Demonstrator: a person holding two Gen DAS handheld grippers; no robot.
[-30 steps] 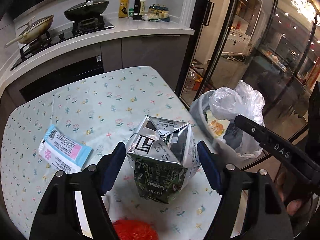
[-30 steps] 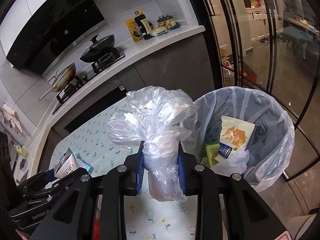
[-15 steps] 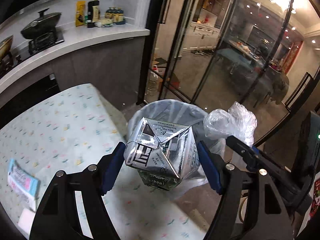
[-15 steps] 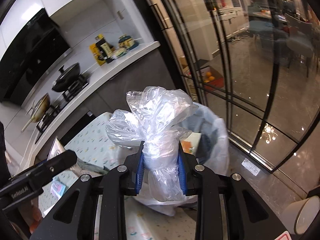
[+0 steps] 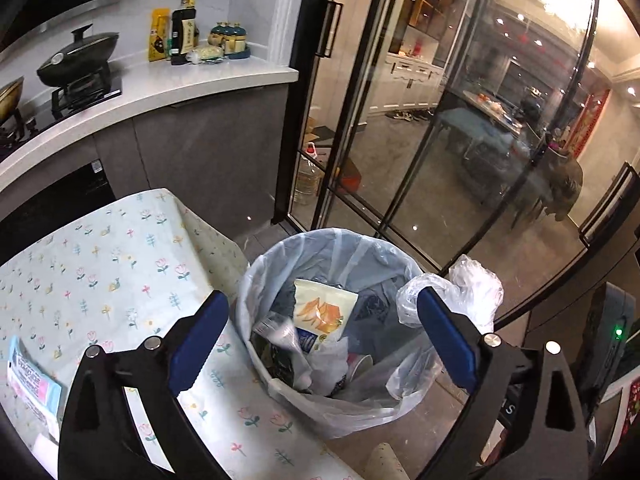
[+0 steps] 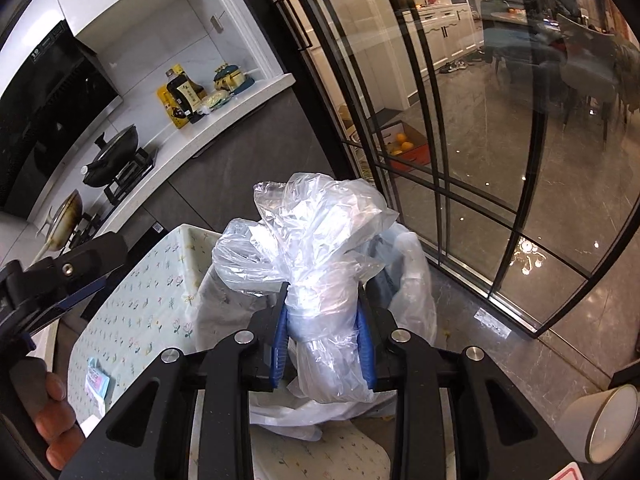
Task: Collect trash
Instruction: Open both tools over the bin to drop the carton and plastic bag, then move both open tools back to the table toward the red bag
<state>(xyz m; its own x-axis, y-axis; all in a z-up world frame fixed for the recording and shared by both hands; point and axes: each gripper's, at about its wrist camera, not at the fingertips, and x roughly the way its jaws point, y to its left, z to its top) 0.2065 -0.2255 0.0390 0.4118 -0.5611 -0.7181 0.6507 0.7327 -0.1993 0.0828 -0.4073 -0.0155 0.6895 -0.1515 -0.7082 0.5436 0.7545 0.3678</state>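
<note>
In the left wrist view my left gripper (image 5: 320, 336) is open and empty above the trash bin (image 5: 404, 264), which has a clear liner and stands beside the table. Inside lie a white snack pouch (image 5: 320, 312), a crushed carton, blurred (image 5: 280, 330), and other wrappers. My right gripper (image 6: 323, 330) is shut on a crumpled clear plastic bag (image 6: 316, 240) and holds it over the bin's right rim; the bag also shows in the left wrist view (image 5: 460, 292).
The table with the flowered cloth (image 5: 100, 272) is left of the bin. A blue and pink packet (image 5: 28, 380) lies at its left edge. Glass doors (image 5: 440, 120) stand behind the bin. A kitchen counter (image 5: 140, 100) with pans is beyond.
My left gripper swung from the table to over the bin, opened and let go of the carton, which now lies in the bin. My right gripper carried the bag to the bin.
</note>
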